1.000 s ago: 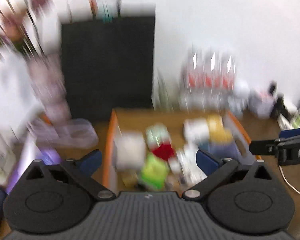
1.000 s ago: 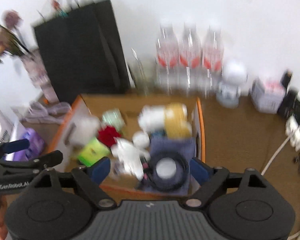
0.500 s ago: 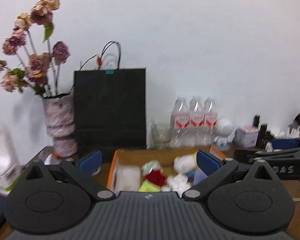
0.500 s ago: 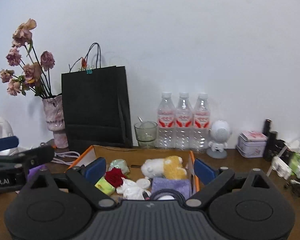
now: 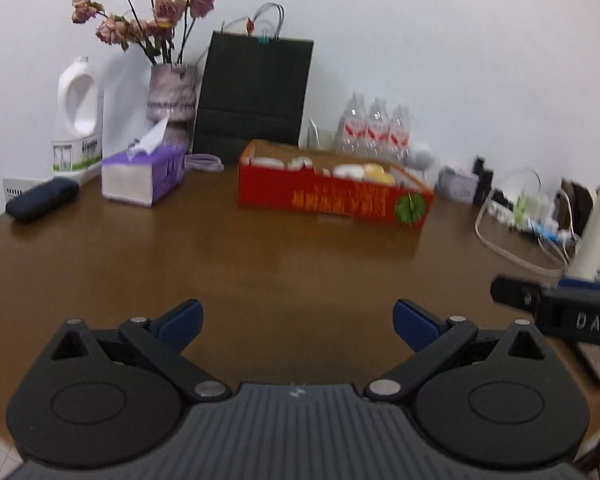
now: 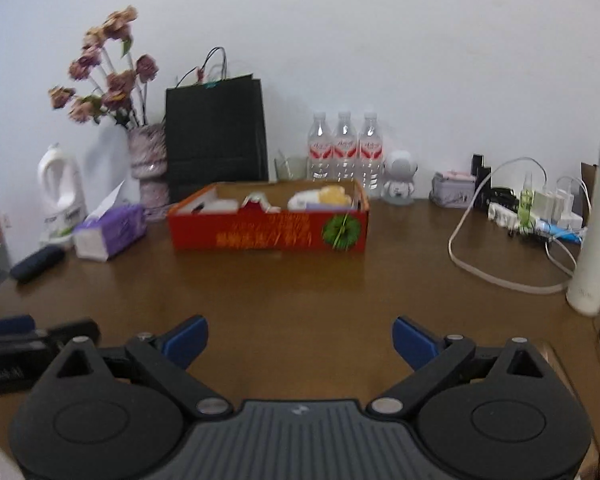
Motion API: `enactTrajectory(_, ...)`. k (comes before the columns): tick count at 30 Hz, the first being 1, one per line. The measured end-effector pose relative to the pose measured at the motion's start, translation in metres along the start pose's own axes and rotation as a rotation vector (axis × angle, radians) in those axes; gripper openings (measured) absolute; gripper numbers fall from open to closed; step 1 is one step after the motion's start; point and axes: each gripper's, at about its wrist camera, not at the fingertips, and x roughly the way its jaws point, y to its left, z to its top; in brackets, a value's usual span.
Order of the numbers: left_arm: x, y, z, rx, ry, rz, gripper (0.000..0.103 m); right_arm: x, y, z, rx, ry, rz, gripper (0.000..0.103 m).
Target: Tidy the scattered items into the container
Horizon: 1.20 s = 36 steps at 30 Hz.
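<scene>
Now that both grippers have been drawn back from the filled box (image 6: 268,232), left (image 5: 296,320) held wide, right (image 6: 300,338) opening (both empty), tidying is judged finished.

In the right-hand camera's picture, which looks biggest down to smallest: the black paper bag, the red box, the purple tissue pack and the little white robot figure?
1. Black bag and red box: too alike to rank.
2. Tissue pack.
3. Robot figure.

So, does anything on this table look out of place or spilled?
Nothing stands out. The red box sits flat with items inside, the tissue box and three water bottles stand upright, and the brown table shows no spill.
</scene>
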Motion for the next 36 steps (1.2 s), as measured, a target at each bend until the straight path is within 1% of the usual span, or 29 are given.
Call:
enactTrajectory(2, 0.0, -0.001, -0.001, 0.02, -0.002, 0.007, 0.103, -0.004, 0.002, -0.008, 0.001, -0.012, 0.005, 0.1)
enactTrajectory(4, 0.007, 0.002, 0.003, 0.016, 0.01, 0.02, 0.103, 0.004, 0.005, -0.008, 0.001, 0.016, 0.017, 0.1)
enactTrajectory(6, 0.021, 0.005, 0.008, 0.017, 0.036, 0.028, 0.103, 0.014, 0.006, -0.007, 0.008, 0.043, 0.028, 0.1)
enactTrajectory(9, 0.046, 0.009, 0.016, 0.053, 0.065, 0.022, 0.103, 0.027, 0.007, -0.007, 0.011, 0.073, 0.042, 0.1)
enactTrajectory(11, 0.067, 0.01, 0.019, 0.077, 0.094, 0.03, 0.103, 0.042, 0.01, -0.005, 0.004, 0.11, 0.052, 0.1)
enactTrajectory(15, 0.107, 0.009, 0.026, 0.087, 0.185, 0.057, 0.103, 0.08, 0.012, -0.002, 0.008, 0.184, 0.034, 0.1)
enactTrajectory(17, 0.119, 0.009, 0.025, 0.103, 0.206, 0.066, 0.103, 0.095, 0.011, -0.001, 0.015, 0.214, 0.034, 0.1)
enactTrajectory(21, 0.135, 0.014, 0.026, 0.109, 0.226, 0.082, 0.103, 0.118, 0.011, 0.0, 0.014, 0.243, 0.03, 0.1)
enactTrajectory(25, 0.146, 0.016, 0.028, 0.119, 0.254, 0.084, 0.103, 0.131, 0.012, 0.001, 0.019, 0.264, 0.038, 0.1)
enactTrajectory(27, 0.147, 0.018, 0.028, 0.117, 0.247, 0.086, 0.103, 0.138, 0.013, 0.0, 0.014, 0.279, 0.036, 0.101)
enactTrajectory(32, 0.15, 0.018, 0.028, 0.109, 0.227, 0.098, 0.103, 0.143, 0.016, 0.0, 0.0, 0.274, 0.024, 0.103)
enactTrajectory(34, 0.15, 0.018, 0.028, 0.115, 0.224, 0.107, 0.103, 0.144, 0.016, -0.002, -0.015, 0.256, 0.004, 0.103)
enactTrajectory(36, 0.151, 0.018, 0.028, 0.11, 0.227, 0.107, 0.103, 0.145, 0.019, -0.003, -0.03, 0.26, -0.022, 0.103)
